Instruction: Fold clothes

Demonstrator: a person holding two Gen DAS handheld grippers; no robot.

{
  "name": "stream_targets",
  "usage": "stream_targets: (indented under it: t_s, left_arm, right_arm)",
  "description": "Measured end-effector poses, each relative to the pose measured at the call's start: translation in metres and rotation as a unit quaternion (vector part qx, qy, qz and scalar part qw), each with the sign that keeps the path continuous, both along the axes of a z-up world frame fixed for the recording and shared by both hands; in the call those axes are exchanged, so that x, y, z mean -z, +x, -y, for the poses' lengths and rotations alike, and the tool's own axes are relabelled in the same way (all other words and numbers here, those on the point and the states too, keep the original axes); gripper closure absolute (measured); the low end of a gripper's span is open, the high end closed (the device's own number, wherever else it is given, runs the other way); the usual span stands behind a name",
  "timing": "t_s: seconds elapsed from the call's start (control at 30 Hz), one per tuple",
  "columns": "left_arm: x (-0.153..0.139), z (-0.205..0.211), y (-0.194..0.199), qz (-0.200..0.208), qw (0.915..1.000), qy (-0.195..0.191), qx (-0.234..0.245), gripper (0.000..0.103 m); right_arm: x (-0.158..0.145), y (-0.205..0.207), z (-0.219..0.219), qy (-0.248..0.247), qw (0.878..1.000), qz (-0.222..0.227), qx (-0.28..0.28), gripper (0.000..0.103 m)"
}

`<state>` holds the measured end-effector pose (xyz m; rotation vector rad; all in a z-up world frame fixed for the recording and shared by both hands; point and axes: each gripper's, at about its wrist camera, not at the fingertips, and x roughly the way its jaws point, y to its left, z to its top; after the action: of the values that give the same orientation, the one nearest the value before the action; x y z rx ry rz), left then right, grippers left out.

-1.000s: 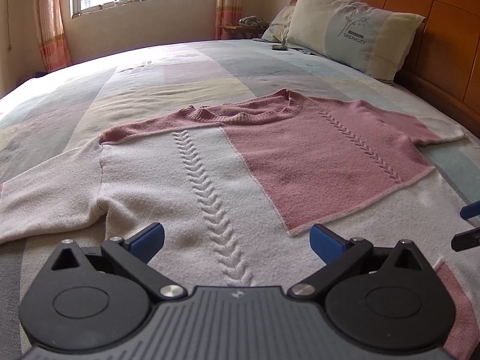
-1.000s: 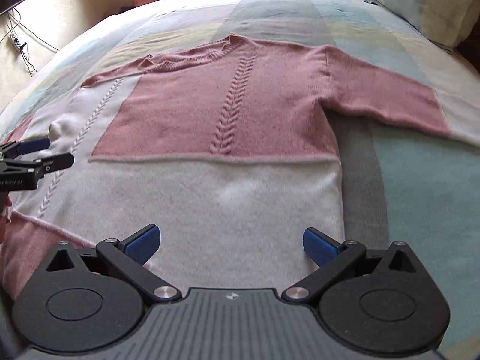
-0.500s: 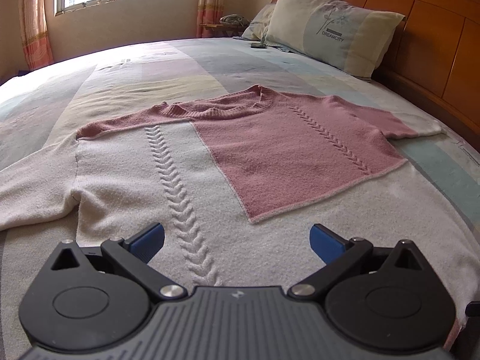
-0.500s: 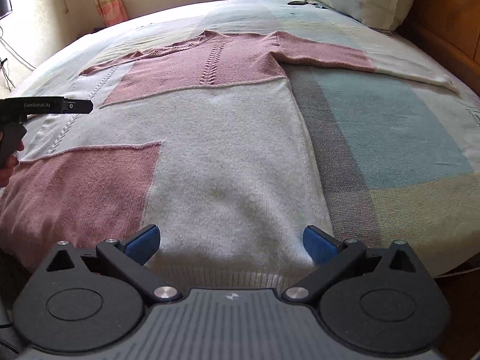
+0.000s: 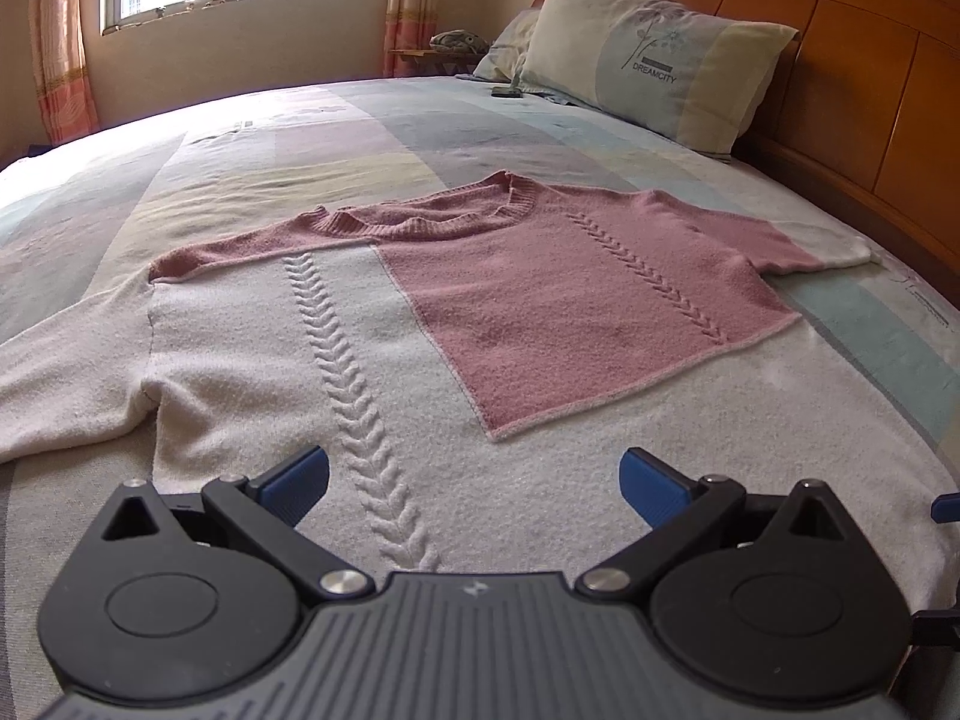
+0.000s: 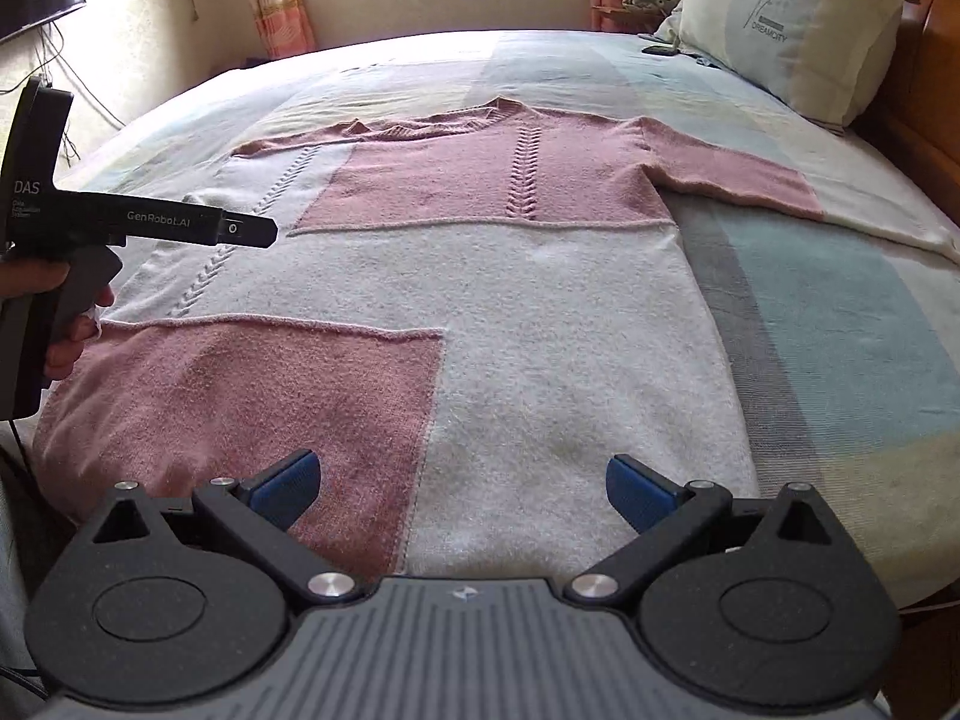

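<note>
Left wrist view: our left gripper point(image 5: 474, 477) is released, empty, above the pink-and-cream sweater point(image 5: 420, 330) spread flat across the bed point(image 5: 870, 324).

Right wrist view: our right gripper point(image 6: 459, 489) is released, empty, over the sweater's hem at the bed's near edge.

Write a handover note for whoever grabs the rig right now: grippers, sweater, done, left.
Left gripper: open, empty, above the sweater's cream lower front.
Right gripper: open, empty, over the hem end near the bed's edge.
Sweater: pink and cream, spread flat face up, neckline toward the pillow, both sleeves out to the sides.
Done: laid out; no fold visible.
Left: all folding, probably sleeves in first, then hem toward neckline.
</note>
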<state>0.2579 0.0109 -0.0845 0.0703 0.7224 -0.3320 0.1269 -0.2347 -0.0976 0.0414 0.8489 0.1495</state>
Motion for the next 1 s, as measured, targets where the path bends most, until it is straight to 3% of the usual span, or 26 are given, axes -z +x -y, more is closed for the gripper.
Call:
stream_targets:
  t_s: [0.1, 0.17, 0.3, 0.53, 0.63, 0.77, 1.0]
  left_arm:
    - [-0.001, -0.002, -0.001, 0.004, 1.0, 0.006, 0.0, 0.001]
    - [-0.001, -0.003, -0.001, 0.002, 1.0, 0.003, -0.001, 0.001]
    - [-0.002, -0.005, 0.001, -0.003, 1.0, -0.006, -0.002, 0.001]
    - [-0.002, -0.007, 0.002, -0.008, 0.9999, -0.008, -0.003, 0.001]
    - [-0.002, -0.008, 0.001, -0.008, 1.0, -0.001, -0.001, 0.001]
    - [-0.002, -0.01, 0.002, -0.009, 0.9999, 0.006, -0.002, 0.001]
    - [-0.003, -0.012, 0.002, -0.008, 0.9999, 0.005, -0.004, 0.001]
  right_arm:
    - [0.012, 0.014, 0.009, 0.0, 1.0, -0.008, 0.004, 0.0]
    - [0.014, 0.016, 0.031, 0.005, 0.999, -0.001, 0.036, 0.0]
    - [0.002, 0.015, 0.058, 0.057, 0.995, 0.003, 0.082, 0.0]
    - [0.001, 0.029, 0.036, 0.048, 0.998, 0.017, 0.046, 0.0]
    - [0.012, 0.036, 0.038, 0.024, 0.997, 0.003, 0.07, 0.0]
    - [0.006, 0.033, 0.043, 0.036, 0.994, 0.02, 0.102, 0.0]
    - [0.01, 0.05, 0.029, 0.037, 0.995, 0.034, 0.087, 0.0]
